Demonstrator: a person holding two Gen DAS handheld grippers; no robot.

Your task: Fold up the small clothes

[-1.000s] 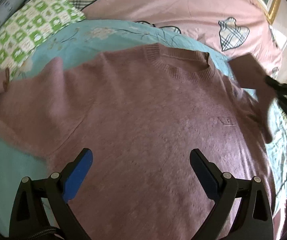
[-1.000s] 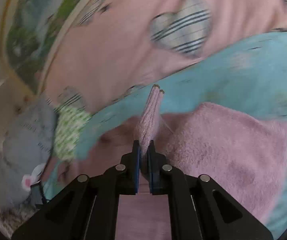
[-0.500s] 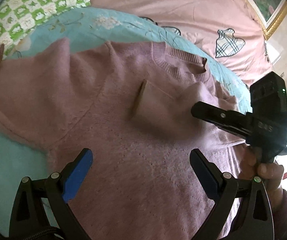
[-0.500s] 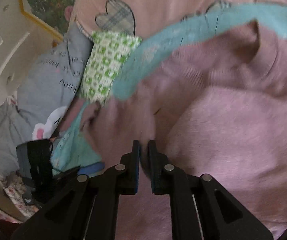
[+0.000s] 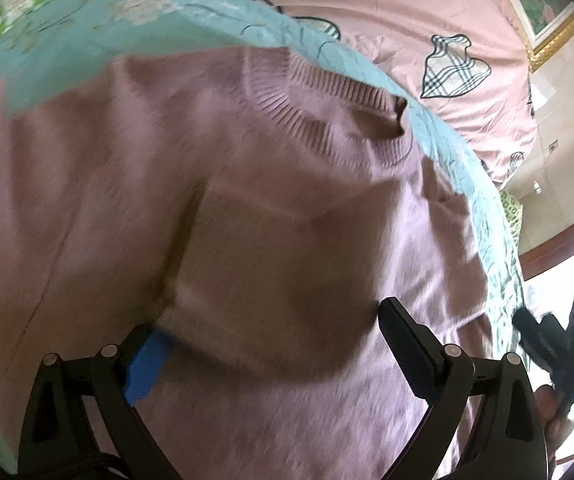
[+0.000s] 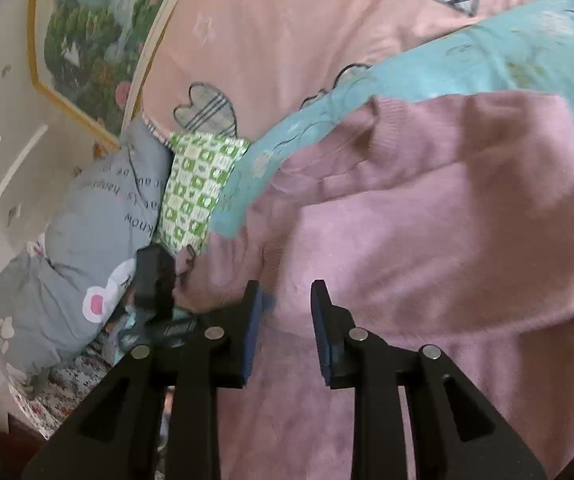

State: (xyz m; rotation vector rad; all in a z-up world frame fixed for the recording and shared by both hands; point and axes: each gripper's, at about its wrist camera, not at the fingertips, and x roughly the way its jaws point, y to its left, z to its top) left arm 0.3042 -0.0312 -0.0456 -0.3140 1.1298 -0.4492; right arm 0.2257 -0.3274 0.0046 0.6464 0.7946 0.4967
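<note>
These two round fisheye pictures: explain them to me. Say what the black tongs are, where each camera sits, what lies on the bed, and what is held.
No robot here: a person holds one pair of tongs in each hand, with a camera on each looking along its fingers. One picture is from the left tongs, the other from the right tongs. Both are open and hold nothing. Below them a pink knit sweater lies on a turquoise blanket, one sleeve folded across its chest. Beyond are a pink duvet, a green checked pillow and a grey pillow.

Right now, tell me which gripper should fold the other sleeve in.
Left. The left gripper is open, low over the sweater, and the unfolded sleeve spreads toward its side. The right gripper, open, hangs over the sleeve already folded across the chest.
</note>
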